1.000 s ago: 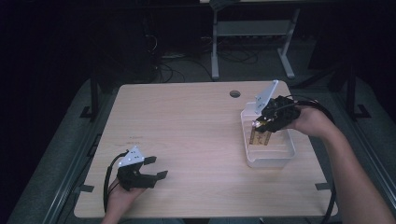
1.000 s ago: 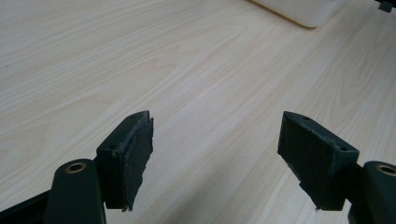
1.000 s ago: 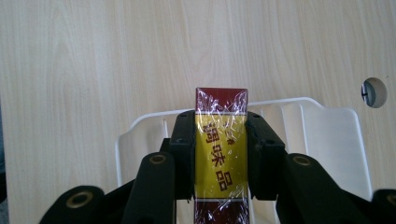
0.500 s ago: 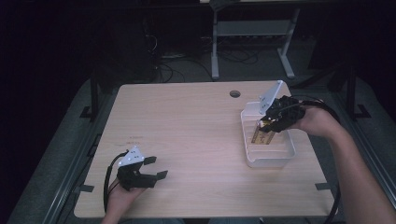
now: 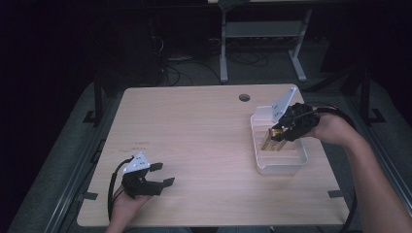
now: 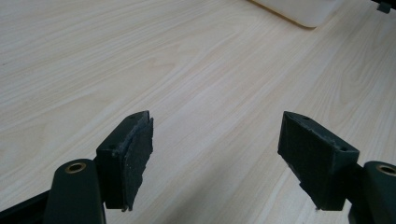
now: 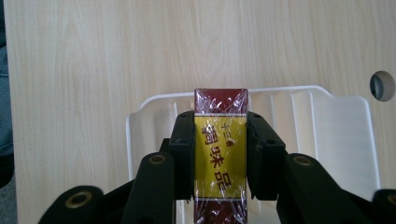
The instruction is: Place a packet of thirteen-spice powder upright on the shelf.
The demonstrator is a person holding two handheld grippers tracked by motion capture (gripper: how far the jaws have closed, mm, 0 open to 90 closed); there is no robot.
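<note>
A yellow and dark red wrapped box (image 7: 220,149) sits clamped between the jaws of my right gripper (image 7: 219,154). In the high view that gripper (image 5: 282,133) holds the box (image 5: 270,141) tilted over the white tray (image 5: 282,167) at the table's right side. The tray's ribbed floor (image 7: 327,140) lies just under the box; contact cannot be told. My left gripper (image 5: 160,174) rests low near the table's front left, its jaws spread wide. Its own view shows the two pads (image 6: 137,149) with only bare wood between them.
The table (image 5: 194,131) is light wood with a round cable hole (image 5: 244,97) at the back right. A corner of the white tray (image 6: 299,9) lies far ahead of the left gripper. Dark floor, cables and a metal stand surround the table.
The right gripper has shifted slightly with the box over the tray. The left gripper has stayed put.
</note>
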